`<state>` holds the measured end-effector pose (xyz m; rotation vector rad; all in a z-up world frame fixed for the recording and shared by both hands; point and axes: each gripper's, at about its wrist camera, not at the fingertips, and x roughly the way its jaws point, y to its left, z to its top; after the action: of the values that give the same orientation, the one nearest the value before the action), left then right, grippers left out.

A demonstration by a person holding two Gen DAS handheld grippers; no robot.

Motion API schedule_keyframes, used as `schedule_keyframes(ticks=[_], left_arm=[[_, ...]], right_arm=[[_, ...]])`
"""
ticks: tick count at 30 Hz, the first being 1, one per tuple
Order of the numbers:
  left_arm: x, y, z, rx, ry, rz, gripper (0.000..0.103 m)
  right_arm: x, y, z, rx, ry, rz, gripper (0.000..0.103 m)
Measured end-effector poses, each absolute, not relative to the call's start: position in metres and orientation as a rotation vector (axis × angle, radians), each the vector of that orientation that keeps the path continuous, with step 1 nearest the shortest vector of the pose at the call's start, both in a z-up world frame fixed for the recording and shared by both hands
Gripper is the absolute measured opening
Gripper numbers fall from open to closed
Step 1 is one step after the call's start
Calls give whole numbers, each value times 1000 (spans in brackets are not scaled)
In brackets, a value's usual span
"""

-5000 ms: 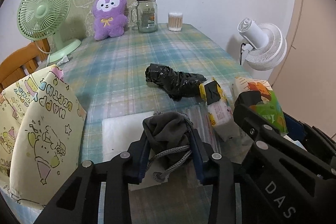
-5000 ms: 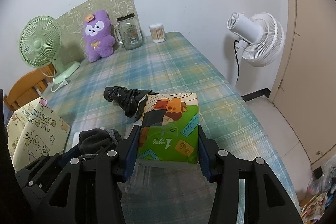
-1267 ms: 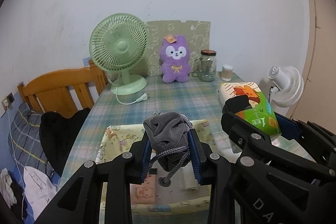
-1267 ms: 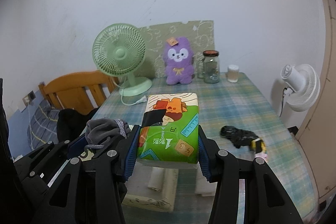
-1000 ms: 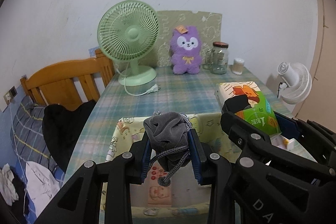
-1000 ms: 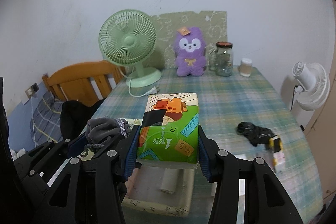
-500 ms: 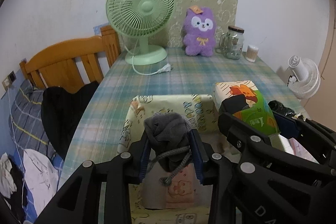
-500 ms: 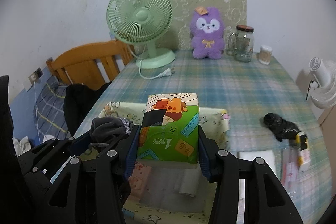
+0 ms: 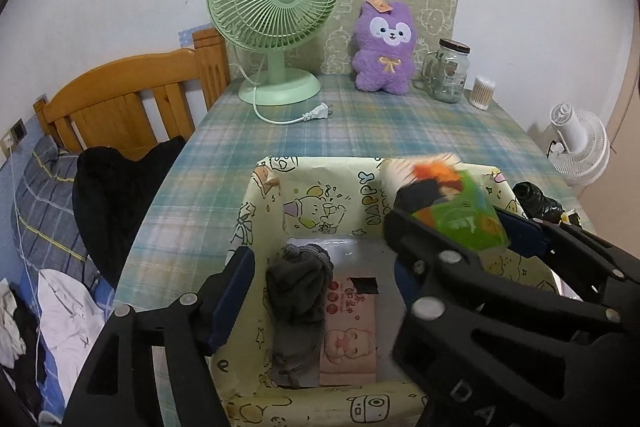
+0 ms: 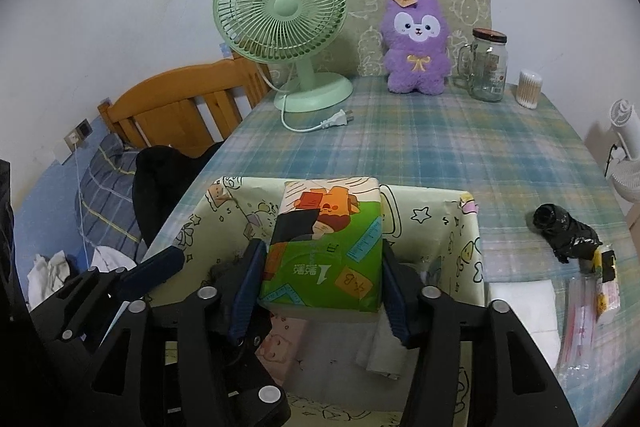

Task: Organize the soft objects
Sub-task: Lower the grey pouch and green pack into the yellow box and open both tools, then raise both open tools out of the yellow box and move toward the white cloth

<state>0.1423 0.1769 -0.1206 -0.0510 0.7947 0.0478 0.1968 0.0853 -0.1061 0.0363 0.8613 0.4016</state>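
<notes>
**Pouch and tissue pack over the cartoon-print box**

Left wrist view: the grey drawstring pouch (image 9: 298, 291) is a crumpled soft bundle with a braided cord trailing from it. It lies inside the yellow cartoon-print box (image 9: 404, 401), on a pink pack (image 9: 349, 339) at the bottom. The left gripper (image 9: 320, 283) has just been opening; its jaws stand apart, and the left blue pad is clear of the pouch, which sits between them, loose. At right, blurred, the green tissue pack (image 9: 460, 211) shows between the other gripper's fingers.

Right wrist view: the tissue pack (image 10: 324, 251) is a soft plastic-wrapped block, green with orange cartoon figures, over the box (image 10: 470, 267). The right gripper (image 10: 320, 295) has just been opening; the pack sits between its blue pads, and whether they touch it I cannot tell.
</notes>
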Motion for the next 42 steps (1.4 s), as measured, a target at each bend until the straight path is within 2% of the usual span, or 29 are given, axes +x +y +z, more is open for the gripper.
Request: schedule_keyframes(ticks=[1, 4, 26, 37, 42], left_arm=[[143, 177, -120, -54, 796, 46, 77], [142, 177, -118, -62, 792, 41, 80], [109, 126, -73, -30, 684, 31, 90], [80, 93, -49, -19, 610, 15, 96], [68, 77, -41, -12, 584, 8, 99]], right_arm=[[197, 85, -106, 39, 862, 400, 76], [196, 84, -101, 32, 849, 381, 84], [157, 31, -50, 40, 740, 335, 86], [126, -6, -19, 43, 657, 300, 97], [113, -23, -8, 50, 623, 280, 99]])
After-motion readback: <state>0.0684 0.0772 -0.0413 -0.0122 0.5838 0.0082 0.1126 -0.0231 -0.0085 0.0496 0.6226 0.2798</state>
